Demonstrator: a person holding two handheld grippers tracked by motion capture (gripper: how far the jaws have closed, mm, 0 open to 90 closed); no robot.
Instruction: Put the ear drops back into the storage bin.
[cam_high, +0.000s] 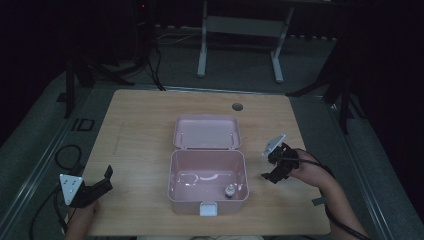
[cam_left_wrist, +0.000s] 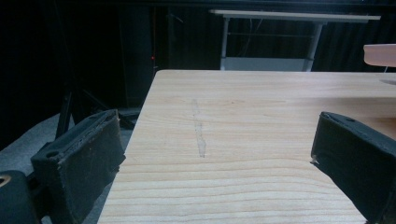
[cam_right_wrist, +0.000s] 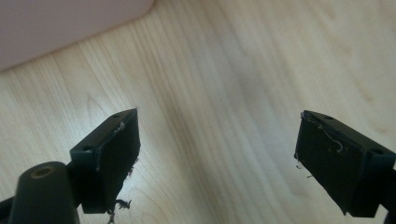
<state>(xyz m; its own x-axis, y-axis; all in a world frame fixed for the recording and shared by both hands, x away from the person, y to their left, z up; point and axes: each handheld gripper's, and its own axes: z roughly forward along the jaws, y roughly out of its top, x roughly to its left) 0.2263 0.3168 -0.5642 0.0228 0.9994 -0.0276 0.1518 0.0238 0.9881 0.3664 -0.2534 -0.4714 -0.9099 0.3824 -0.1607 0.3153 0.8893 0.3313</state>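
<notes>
Across the middle of the high view sits the wooden bench (cam_high: 140, 150), and dead centre on it is the pink box (cam_high: 207, 197) with its lid (cam_high: 207, 132) flipped back flat toward the top of the frame. Down in the box's lower right corner there's a small bottle-ish thing (cam_high: 230, 191), too tiny and dim for me to say what it really is. A white latch (cam_high: 208, 209) hangs off the front wall.

Right hand-held gripper (cam_high: 275, 162) is at the right of centre, just beside the box's right wall, jaws spread wide and holding nothing. In the right gripper view it looks down at bare wood with a bit of the pink box (cam_right_wrist: 60, 21) in the upper left. Left hand-held gripper (cam_high: 100, 186) is way off at the lower left, well apart from the box, also wide open and empty; the left gripper view is mostly bench top (cam_left_wrist: 243, 135).

My guess at what could go sideways:
- Biggest one: the box looks light, and nothing is bracing it. If the right gripper bumps the wall or the lid gets pushed one-sided, the whole box could skid or twist on the smooth wood.
- Going in for the small thing, a wide jaw could clip the rim or tip it over in that corner.
- Swinging the lid shut off-line might leave the latch missed.
- Lighting's dim, so depth is easy to misjudge.
</notes>
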